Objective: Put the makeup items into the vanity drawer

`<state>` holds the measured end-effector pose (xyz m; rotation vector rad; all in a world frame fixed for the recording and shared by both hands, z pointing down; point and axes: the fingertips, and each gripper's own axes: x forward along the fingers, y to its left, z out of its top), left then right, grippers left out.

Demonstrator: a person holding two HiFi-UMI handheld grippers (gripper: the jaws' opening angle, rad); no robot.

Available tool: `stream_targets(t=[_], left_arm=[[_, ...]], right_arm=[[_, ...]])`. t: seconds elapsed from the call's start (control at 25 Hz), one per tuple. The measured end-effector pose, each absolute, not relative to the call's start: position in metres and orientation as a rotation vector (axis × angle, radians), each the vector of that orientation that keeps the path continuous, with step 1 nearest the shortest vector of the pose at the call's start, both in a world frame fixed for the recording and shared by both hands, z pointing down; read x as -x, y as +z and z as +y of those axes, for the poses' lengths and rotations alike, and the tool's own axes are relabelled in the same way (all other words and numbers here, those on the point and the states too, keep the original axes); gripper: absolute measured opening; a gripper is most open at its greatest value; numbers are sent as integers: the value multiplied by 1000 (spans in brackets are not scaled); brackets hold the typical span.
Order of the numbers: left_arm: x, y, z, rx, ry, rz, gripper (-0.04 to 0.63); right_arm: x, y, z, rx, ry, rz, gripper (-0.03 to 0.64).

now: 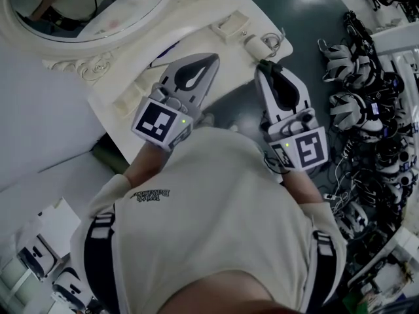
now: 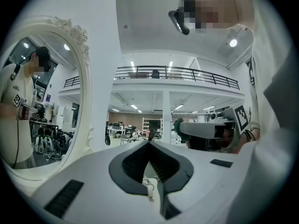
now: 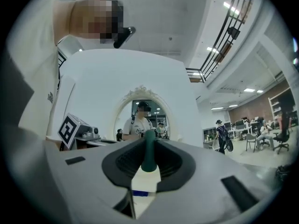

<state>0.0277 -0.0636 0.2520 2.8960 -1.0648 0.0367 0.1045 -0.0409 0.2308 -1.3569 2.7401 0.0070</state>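
My right gripper [image 3: 148, 147] is shut on a slim dark green makeup item [image 3: 148, 153], whose rounded end pokes out past the jaw tips. In the head view the right gripper [image 1: 266, 69] is held at the front edge of the white vanity table [image 1: 196, 18]. In the left gripper view the green item [image 2: 179, 125] shows at the right gripper's tip. My left gripper [image 2: 149, 144] has its jaws together with nothing between them. In the head view the left gripper [image 1: 212, 58] is over the table top. The oval mirror [image 3: 140, 118] is straight ahead.
A small white box [image 1: 229, 26], a white jar [image 1: 253, 43] and a ring-shaped piece [image 1: 272, 43] lie on the table top near the right gripper. Several headsets and cables [image 1: 357, 110] crowd the floor to the right. White boxes [image 1: 39, 241] stand at lower left.
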Motion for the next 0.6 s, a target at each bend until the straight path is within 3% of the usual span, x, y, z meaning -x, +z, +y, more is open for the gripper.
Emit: stream_targets(t=[0.6], left_arm=[[-25,267,-87,-2820,70,-1085,12]], right_arm=[[-99,231,-66,1310,9,2779,66]])
